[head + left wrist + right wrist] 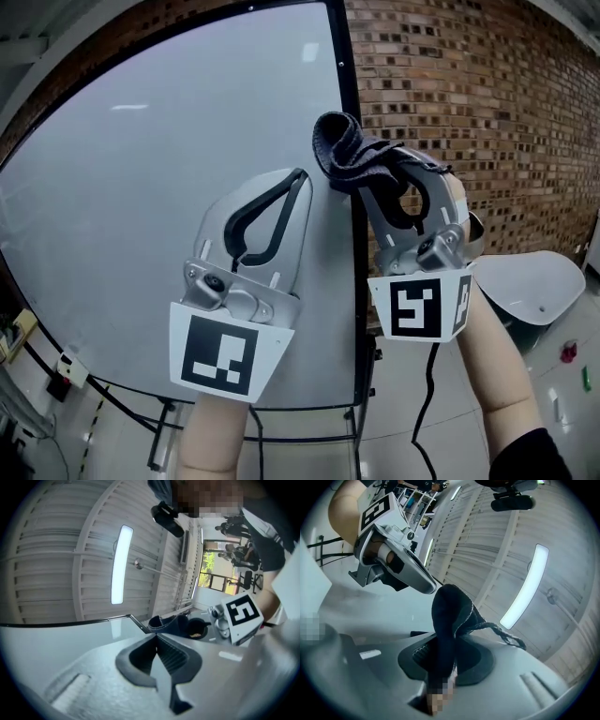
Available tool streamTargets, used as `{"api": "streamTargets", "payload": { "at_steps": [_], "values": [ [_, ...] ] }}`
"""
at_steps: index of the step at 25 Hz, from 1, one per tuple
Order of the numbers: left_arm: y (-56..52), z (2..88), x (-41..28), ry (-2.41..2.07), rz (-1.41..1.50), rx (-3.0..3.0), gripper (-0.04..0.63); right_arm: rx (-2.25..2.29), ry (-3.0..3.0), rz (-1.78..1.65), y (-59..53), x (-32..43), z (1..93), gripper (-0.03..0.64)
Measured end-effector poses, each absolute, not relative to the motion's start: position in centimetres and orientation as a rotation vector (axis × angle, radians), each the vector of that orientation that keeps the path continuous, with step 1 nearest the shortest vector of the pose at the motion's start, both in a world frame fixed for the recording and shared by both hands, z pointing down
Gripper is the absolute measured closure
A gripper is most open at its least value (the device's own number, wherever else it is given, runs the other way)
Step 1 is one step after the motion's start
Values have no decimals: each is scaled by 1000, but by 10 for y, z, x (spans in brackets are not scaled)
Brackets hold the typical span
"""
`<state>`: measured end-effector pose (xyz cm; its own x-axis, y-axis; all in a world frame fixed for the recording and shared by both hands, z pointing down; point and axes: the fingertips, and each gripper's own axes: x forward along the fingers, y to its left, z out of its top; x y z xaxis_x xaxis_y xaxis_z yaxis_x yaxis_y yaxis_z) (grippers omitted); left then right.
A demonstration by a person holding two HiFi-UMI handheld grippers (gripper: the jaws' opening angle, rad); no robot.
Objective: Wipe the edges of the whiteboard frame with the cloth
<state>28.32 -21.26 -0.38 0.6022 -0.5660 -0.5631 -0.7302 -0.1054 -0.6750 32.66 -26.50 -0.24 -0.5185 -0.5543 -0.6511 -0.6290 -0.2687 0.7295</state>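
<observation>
Against the right-hand upright of the whiteboard frame (pixel 350 122), in the head view, the right claw (pixel 380 173) holds a dark cloth (pixel 342 150). The cloth is bunched over the black strip, apparently so the fabric wraps the edge rather than only brushing its face. The left claw (pixel 300 176) hovers in front of the whiteboard (pixel 169 169) just beside it, carrying nothing and seemingly idle while the other does the wiping.

Left gripper view: the left claw (pixel 157 637) is clenched tip to tip with nothing between its jaws. Just beyond the tips the cloth (pixel 171 623) sits at the whiteboard frame (pixel 138 624).

Right gripper view: the right claw (pixel 443 660) is clamped on the cloth (pixel 450 613). It is gripped low, so a loose fold stands up past the tips, which looks meant as the wiping pad. A frayed thread (pixel 506 637) trails off to one side.
</observation>
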Motion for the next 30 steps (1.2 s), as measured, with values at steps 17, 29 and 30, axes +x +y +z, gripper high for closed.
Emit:
{"api": "streamTargets", "payload": {
  "at_steps": [17, 29, 30],
  "values": [
    [-225, 157, 263, 1195, -14, -1848, 592, -1530, 2230, 1616, -267, 314, 168, 537],
    [-239, 263, 252, 1258, -149, -2000, 592, -1636, 2425, 1469, -271, 316, 269, 537],
    [-238, 271, 251, 1261, -161, -2015, 592, -1641, 2448, 1446, -271, 317, 277, 537]
  ]
}}
